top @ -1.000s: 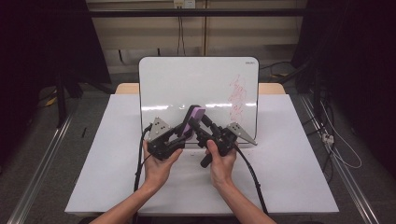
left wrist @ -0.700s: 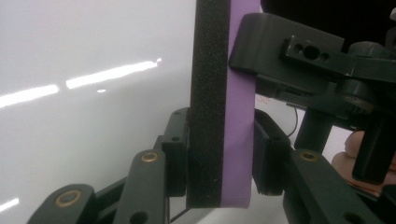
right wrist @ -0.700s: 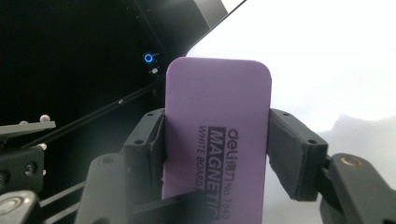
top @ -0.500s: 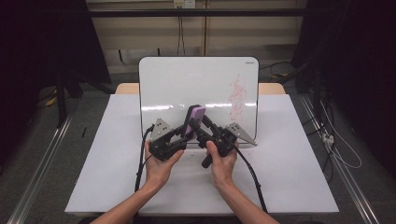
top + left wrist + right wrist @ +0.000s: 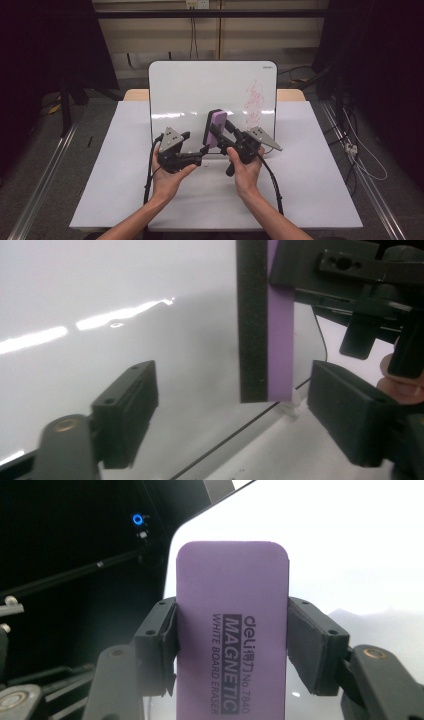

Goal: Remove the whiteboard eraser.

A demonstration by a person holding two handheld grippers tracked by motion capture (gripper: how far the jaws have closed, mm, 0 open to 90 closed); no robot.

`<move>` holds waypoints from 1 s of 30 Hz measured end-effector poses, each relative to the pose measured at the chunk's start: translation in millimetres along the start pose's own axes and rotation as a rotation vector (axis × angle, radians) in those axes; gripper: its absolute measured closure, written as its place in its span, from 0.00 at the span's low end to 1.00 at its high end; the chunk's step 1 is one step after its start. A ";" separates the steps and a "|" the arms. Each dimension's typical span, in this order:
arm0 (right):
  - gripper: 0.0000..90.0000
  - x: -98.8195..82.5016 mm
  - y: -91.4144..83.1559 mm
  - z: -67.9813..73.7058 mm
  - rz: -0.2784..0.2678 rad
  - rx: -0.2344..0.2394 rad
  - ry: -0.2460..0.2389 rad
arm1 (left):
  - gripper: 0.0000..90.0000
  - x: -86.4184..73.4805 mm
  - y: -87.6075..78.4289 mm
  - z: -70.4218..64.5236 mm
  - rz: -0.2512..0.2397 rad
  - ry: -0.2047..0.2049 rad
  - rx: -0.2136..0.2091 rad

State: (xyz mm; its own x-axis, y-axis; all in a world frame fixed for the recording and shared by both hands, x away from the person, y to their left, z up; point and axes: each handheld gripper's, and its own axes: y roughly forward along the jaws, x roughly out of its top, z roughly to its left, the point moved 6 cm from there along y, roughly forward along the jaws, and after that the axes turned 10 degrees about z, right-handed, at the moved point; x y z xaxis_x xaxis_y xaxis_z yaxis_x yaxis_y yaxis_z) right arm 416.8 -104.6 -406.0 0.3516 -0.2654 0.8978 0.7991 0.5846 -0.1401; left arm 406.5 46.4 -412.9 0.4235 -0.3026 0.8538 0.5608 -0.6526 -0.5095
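Handover step: right tool (image 5: 216,136) clamped on eraser (image 5: 216,127) at frame centre; left tool (image 5: 197,156) just opened, released, empty. Next: wipe red marks (image 5: 255,102) at board (image 5: 200,90) right.

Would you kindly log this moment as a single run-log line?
right gripper: shut on purple eraser | left gripper: jaws just opened, eraser between them untouched | whiteboard: red scribble remains

A purple eraser (image 5: 232,630) with black lettering and a black felt side is seen at centre frame; red scribbles (image 5: 255,102) mark the white whiteboard (image 5: 200,90) at upper right. Black jaws are shown.
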 end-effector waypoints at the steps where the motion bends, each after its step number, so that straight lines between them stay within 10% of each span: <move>1: 0.46 0.3 -2.0 -1.6 0.011 -0.009 -0.021 | 0.18 -0.5 -0.3 0.6 0.006 0.002 0.003; 30: 0.46 -10.3 -64.8 -42.3 0.085 -0.113 -0.168 | 0.06 -41.8 -43.0 44.5 0.126 -0.031 0.108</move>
State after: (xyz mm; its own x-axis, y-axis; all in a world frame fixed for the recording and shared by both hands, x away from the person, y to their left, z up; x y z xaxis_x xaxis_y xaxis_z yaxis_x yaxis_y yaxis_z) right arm 382.0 -172.2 -423.8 0.3414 -0.0818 0.9363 0.8230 0.5071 -0.2558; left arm 396.3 118.0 -431.4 0.5162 -0.3543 0.7797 0.5746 -0.5319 -0.6221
